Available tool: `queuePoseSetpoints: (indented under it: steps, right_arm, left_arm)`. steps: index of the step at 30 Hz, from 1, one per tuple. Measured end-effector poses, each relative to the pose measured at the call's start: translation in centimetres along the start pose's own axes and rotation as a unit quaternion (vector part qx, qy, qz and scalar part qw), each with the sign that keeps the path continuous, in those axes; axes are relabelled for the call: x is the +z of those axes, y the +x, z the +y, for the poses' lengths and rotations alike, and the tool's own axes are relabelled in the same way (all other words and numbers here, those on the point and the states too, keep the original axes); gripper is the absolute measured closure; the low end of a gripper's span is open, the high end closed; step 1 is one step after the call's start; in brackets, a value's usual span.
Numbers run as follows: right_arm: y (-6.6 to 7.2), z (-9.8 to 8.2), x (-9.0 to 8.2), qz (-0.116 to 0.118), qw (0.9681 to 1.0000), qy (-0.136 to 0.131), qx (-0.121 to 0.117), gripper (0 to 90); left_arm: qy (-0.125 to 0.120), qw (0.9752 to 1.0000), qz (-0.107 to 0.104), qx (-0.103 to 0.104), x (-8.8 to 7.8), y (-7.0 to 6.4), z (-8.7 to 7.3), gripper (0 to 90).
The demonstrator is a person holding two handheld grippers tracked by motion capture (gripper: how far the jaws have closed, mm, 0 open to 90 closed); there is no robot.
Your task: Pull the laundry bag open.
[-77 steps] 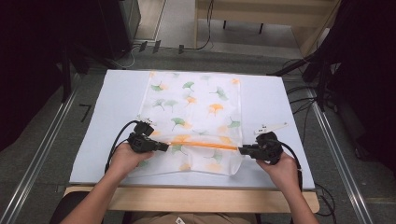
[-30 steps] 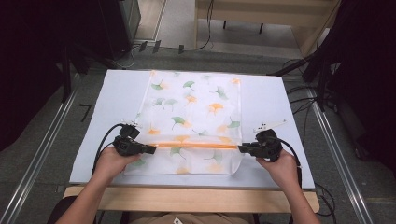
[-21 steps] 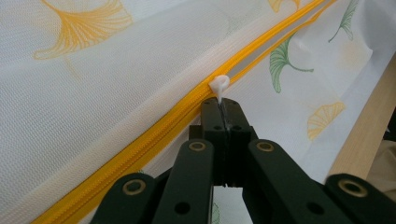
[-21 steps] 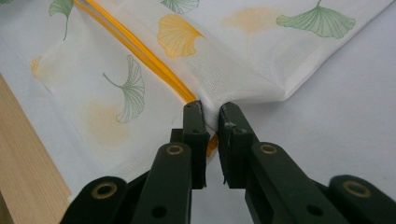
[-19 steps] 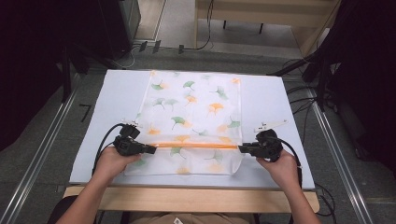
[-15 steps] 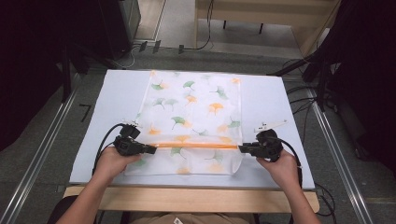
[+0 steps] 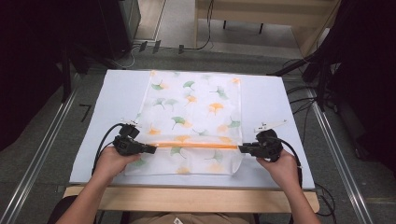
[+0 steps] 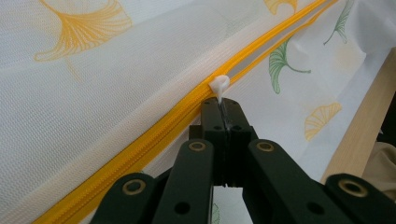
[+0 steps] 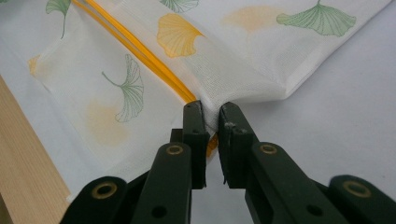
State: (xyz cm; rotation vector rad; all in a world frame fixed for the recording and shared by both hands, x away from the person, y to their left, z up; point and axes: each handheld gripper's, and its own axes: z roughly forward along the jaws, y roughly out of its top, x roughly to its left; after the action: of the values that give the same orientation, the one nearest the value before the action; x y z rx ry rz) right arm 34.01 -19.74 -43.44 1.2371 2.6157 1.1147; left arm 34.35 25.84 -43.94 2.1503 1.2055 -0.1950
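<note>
While the mesh laundry bag lies flat across the pale blue worktop, printed with ginkgo leaves and crossed near the person's edge by its orange zipper, the work in hand looks like running that zipper along its track — and most of what could go wrong comes from the cloth being so light and loose.

If the pull runs off the zipper's line, the whole bag would likely slide or bunch toward the left hand rather than let the slider travel; nothing weighs it down but the grip at its right edge.

That anchor is the right gripper, whose fingers are clenched on the bag's end, a fold of mesh and the zipper's end pinched between them. The bite is narrow and sits right at the corner, so a firm tug from the other side could draw the mesh out, or strain the seam there.

At the zipper's left end, the left gripper has its fingers clamped fully together on the small white pull tab. Only the tab's tip is caught — a sideways or upward jerk could slip it free, and loose mesh beside the teeth could jam in the slider.
</note>
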Motion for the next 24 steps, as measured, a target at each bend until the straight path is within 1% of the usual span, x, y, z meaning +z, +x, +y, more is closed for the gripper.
queuePoseSetpoints:
  steps: [2, 6, 8, 12, 16, 19, 24]
  right_arm:
    - [0.0, 0.0, 0.0, 0.000, 1.0000, 0.000, 0.000, 83.5]
    - [0.0, 0.0, 0.0, -0.002, 1.0000, 0.000, 0.002, 83.6]
    - [-0.1, -0.1, 0.0, -0.002, 1.0000, 0.000, 0.001, 83.6]
    - [-0.1, -0.1, 0.0, -0.001, 1.0000, -0.001, 0.000, 83.6]
    - [0.0, 0.0, 0.1, 0.001, 1.0000, 0.001, 0.001, 83.6]
    - [0.0, 0.0, 0.1, -0.002, 1.0000, 0.003, 0.001, 83.6]
    - [-0.1, 0.0, 0.1, -0.005, 1.0000, 0.003, 0.004, 83.6]
  left_arm:
    - [-0.002, 1.0000, 0.008, -0.005, 0.0, 0.0, 0.0, 90.0]
    - [0.000, 0.9998, 0.011, -0.014, -0.6, 0.7, -0.3, 90.0]
    - [-0.001, 0.9997, 0.017, -0.018, -1.1, 1.1, -0.5, 90.0]
    - [-0.003, 0.9994, 0.028, -0.020, -2.2, 1.8, -1.2, 90.0]
    - [-0.017, 0.9992, 0.024, -0.028, -2.7, 2.1, -1.5, 90.0]
    - [-0.010, 0.9994, 0.023, -0.022, -2.5, 2.1, -1.4, 90.0]
    - [-0.009, 0.9994, 0.022, -0.025, -2.4, 2.0, -1.4, 90.0]
